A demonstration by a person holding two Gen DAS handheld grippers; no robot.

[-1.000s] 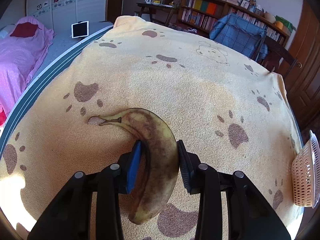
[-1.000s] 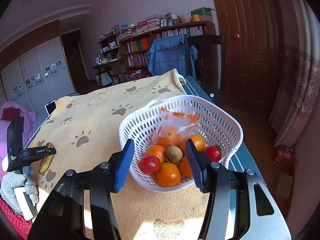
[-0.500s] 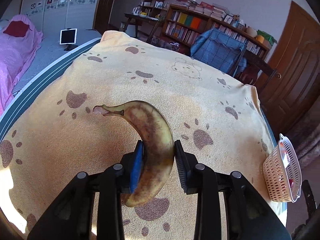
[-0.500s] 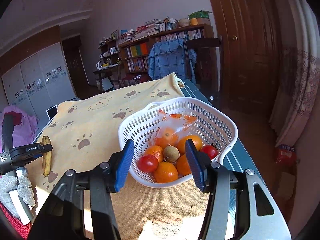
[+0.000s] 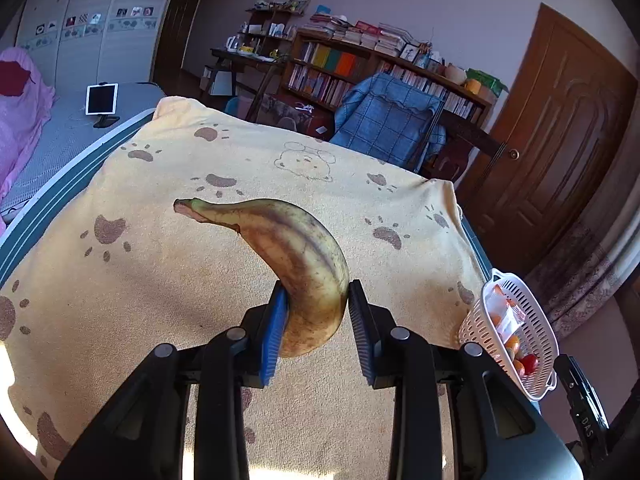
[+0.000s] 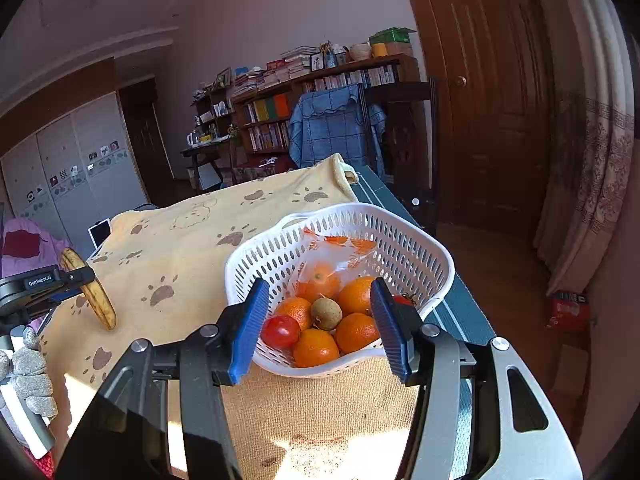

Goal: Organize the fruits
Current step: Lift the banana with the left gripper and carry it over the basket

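The left gripper (image 5: 316, 300) pinches a spotted banana (image 5: 298, 264), lifted clear of the yellow blanket (image 5: 160, 280). The right gripper (image 6: 318, 320) hovers spread and apparently empty before the white basket (image 6: 400, 236). Carrying the banana level and setting it gently atop the oranges (image 6: 316, 346) should avoid bruising.

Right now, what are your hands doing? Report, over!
Left tool shut on banana, lifted off blanket. Right tool open, empty, before basket. Nothing in the way.
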